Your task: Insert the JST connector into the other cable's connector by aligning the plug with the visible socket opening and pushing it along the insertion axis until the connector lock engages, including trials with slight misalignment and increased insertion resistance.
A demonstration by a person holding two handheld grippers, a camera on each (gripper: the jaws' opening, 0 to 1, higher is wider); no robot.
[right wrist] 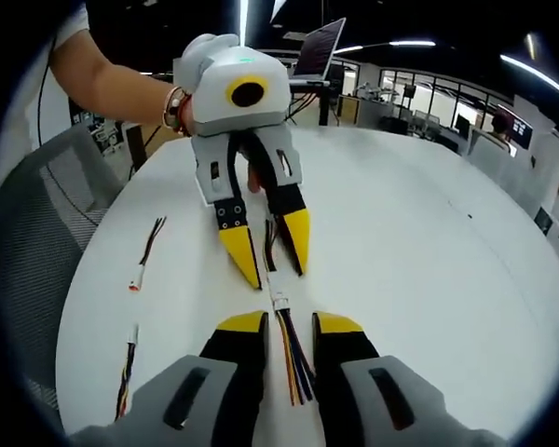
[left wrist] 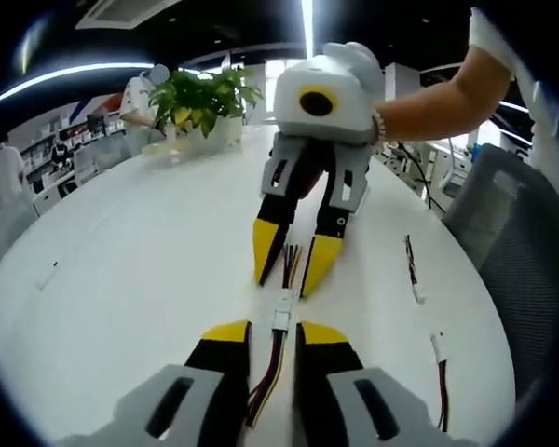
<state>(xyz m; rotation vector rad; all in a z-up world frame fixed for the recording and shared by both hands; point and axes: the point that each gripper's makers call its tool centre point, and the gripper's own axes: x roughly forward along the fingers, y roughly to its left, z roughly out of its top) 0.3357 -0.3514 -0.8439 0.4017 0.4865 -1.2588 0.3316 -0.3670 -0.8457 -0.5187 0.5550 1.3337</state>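
Two hand-held grippers faced each other across a white worktop [left wrist: 121, 279], each carrying one cable of a JST pair. In the left gripper view, the left gripper [left wrist: 274, 332] had its yellow-tipped jaws drawn in on either side of a bundle of coloured wires [left wrist: 265, 377], with the white connector [left wrist: 281, 320] standing just beyond the tips; whether the pads actually pinched the wires could not be told. Opposite it, the right gripper [left wrist: 287, 265] held its own jaws narrowed around the second cable [left wrist: 291, 264], whose wire ends showed between the tips. The right gripper view gave the mirror picture: the right gripper [right wrist: 292, 328] close about its wires [right wrist: 293, 368], a white connector body [right wrist: 280, 302] ahead of it, and the left gripper [right wrist: 272, 259] bearing in from above. The two housings appeared to be meeting or very nearly so, midway between the tip pairs; the lock could not be read as engaged.

Finishing well would likely mean keeping both cables on one straight line, correcting any sideways tilt before pressing, and pushing steadily rather than forcing against resistance. Spare cables [left wrist: 412, 270] lay aside near the worktop's edge, and a potted plant [left wrist: 203, 98] stood at its far end.
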